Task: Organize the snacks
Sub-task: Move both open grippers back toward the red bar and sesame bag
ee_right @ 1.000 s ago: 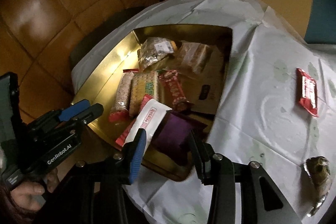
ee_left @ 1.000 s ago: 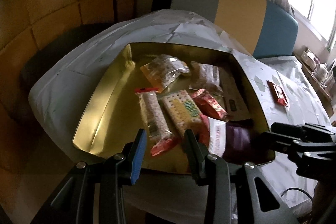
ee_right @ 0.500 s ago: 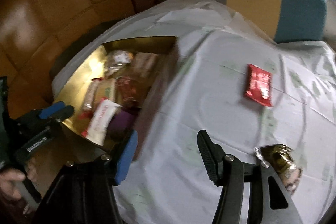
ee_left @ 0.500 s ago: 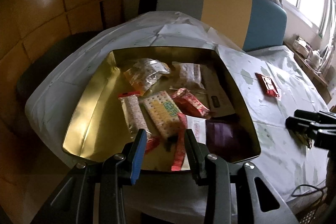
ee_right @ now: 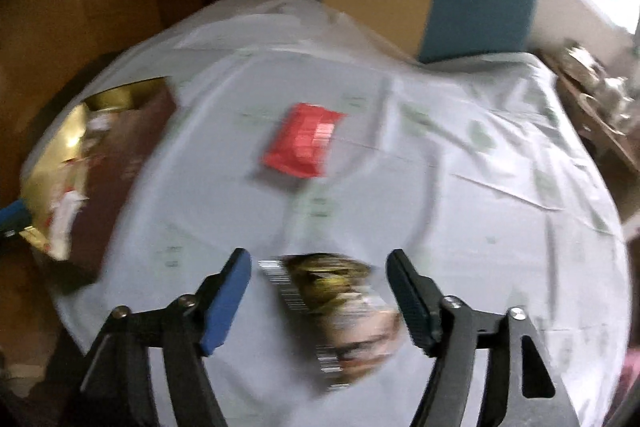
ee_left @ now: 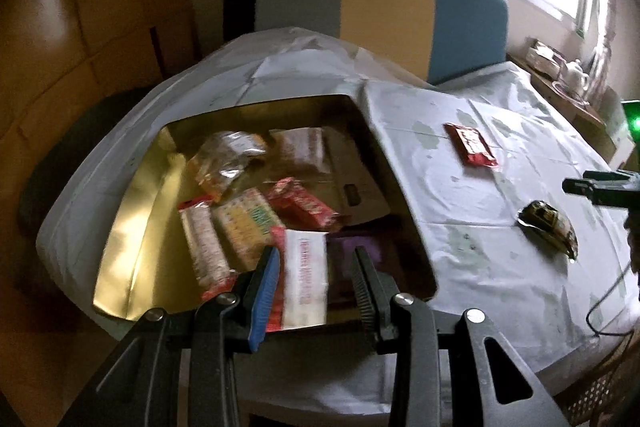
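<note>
Right-wrist footage was smeared with blur, so labels could not be read, yet the right gripper (ee_right: 320,291) clearly stood with its jaws spread wide on either side of a dark gold snack packet (ee_right: 336,311) lying on the white tablecloth (ee_right: 460,227), neither finger touching it as far as I could tell. Beyond that packet, well apart, lay a red snack packet (ee_right: 302,143), flat on the cloth. The gold box (ee_right: 52,143) was cut off at the left edge of that view, its contents only streaks of colour. From the left wrist things were sharper: the left gripper (ee_left: 314,281) hung over the near rim of the gold box (ee_left: 132,235), jaws released and holding nothing, with a white-and-red packet (ee_left: 304,279) showing in the gap between them inside the box. Further into the box lay a cracker pack (ee_left: 246,227), a long biscuit sleeve (ee_left: 204,247) and a clear bag (ee_left: 226,163); a purple packet (ee_left: 352,247) sat in shadow, hard to make out. Outside the box, to its right, the dark gold packet lay near the other gripper's tip, which was cut off at the frame edge.
</note>
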`<state>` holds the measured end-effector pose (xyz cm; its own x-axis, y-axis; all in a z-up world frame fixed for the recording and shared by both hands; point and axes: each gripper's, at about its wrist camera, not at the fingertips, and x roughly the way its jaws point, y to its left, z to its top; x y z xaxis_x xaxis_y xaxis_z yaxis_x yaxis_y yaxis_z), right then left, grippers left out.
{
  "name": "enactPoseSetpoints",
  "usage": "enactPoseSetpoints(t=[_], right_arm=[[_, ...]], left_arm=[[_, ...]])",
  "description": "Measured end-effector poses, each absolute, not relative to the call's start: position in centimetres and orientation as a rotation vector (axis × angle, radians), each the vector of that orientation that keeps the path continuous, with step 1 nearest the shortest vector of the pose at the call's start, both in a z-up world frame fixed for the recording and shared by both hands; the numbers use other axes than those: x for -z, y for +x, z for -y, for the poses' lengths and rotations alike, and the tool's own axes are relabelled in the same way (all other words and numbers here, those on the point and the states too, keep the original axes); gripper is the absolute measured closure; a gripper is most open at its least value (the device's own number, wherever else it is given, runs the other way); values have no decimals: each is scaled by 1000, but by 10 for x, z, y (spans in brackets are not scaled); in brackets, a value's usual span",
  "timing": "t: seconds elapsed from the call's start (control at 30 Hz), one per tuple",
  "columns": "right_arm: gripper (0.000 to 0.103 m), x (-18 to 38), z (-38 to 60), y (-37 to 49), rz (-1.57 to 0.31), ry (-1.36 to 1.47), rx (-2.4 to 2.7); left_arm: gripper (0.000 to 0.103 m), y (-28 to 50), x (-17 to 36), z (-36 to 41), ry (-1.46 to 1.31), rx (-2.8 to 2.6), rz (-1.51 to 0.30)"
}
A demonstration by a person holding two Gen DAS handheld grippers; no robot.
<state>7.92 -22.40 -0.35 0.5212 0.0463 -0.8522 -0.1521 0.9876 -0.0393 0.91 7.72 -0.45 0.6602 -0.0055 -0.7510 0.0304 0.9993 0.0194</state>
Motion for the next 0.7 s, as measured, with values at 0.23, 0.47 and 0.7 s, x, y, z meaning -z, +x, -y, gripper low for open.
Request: enactPoseSetpoints(t=[0.23,0.47,0.7], right_arm=[[25,24,306,93,-1064,76,129],[24,20,311,92,-1059,142,119],[23,21,312,92,-1071,167,108]], left_arm=[[66,17,6,-42,85,88,-869],[66,25,6,-7,136,160,-877],[66,32,10,24,174,225,-890]])
